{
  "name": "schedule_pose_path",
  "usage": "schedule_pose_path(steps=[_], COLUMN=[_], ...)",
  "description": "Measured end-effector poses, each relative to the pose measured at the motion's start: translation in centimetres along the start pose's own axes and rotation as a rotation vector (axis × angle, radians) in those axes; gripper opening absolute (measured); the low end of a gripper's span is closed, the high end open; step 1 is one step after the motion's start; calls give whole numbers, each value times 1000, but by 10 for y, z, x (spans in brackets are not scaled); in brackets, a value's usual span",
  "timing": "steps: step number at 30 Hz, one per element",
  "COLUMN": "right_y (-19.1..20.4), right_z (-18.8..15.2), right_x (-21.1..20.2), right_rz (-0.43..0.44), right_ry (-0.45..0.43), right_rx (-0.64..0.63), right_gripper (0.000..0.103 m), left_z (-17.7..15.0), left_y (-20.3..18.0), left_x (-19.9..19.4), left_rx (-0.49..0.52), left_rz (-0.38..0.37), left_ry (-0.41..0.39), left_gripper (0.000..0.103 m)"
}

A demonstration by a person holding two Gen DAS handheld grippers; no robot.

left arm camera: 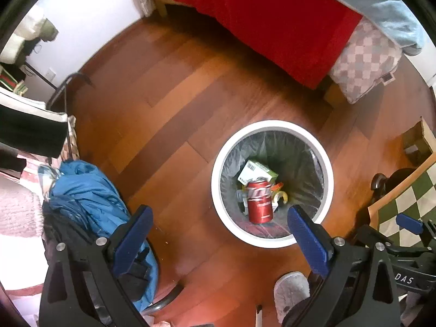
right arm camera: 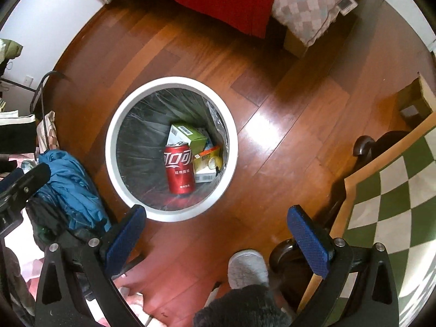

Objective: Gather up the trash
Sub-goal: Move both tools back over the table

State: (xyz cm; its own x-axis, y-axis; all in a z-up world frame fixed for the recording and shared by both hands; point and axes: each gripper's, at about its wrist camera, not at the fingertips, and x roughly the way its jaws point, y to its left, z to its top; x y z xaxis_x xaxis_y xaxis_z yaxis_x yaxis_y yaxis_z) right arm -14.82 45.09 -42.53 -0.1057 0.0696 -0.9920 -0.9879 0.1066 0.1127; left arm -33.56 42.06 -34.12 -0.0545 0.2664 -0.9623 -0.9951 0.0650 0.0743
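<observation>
— Fingers first: how do they stand?
— Both pairs spread wide. The left gripper holds nothing, its blue ribbed pads apart over the floor at the near edge of the bin. The right gripper is just as empty, just near of the bin.
— And the trash?
— A red can lies inside the bin on the dark plastic liner, beside a green-and-white carton and small wrappers.
— The room?
— Glossy reddish wood planks. A bed with a red cover stands at the far side, a crumpled blue jacket at the left, a green-and-white checked rug at the right. The bin is round, with a white rim.
</observation>
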Motion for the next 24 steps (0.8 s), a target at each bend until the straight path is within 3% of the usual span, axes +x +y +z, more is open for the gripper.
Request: schedule_pose_path(steps=[15,24], right_y=[-4,-23], right_z=[-64,-122], right_x=[-127,-194], right_rz=[-9,90], right_ry=[-281,-408], right_rx=[-26,11], right_gripper=[103,103], left_z=[-51,-84], left_y=[-10,-20], left_x=[-103,-160], left_rx=[11,7], left_rz=[5,-32], left_ry=[-205,-291], left_gripper=[101,101])
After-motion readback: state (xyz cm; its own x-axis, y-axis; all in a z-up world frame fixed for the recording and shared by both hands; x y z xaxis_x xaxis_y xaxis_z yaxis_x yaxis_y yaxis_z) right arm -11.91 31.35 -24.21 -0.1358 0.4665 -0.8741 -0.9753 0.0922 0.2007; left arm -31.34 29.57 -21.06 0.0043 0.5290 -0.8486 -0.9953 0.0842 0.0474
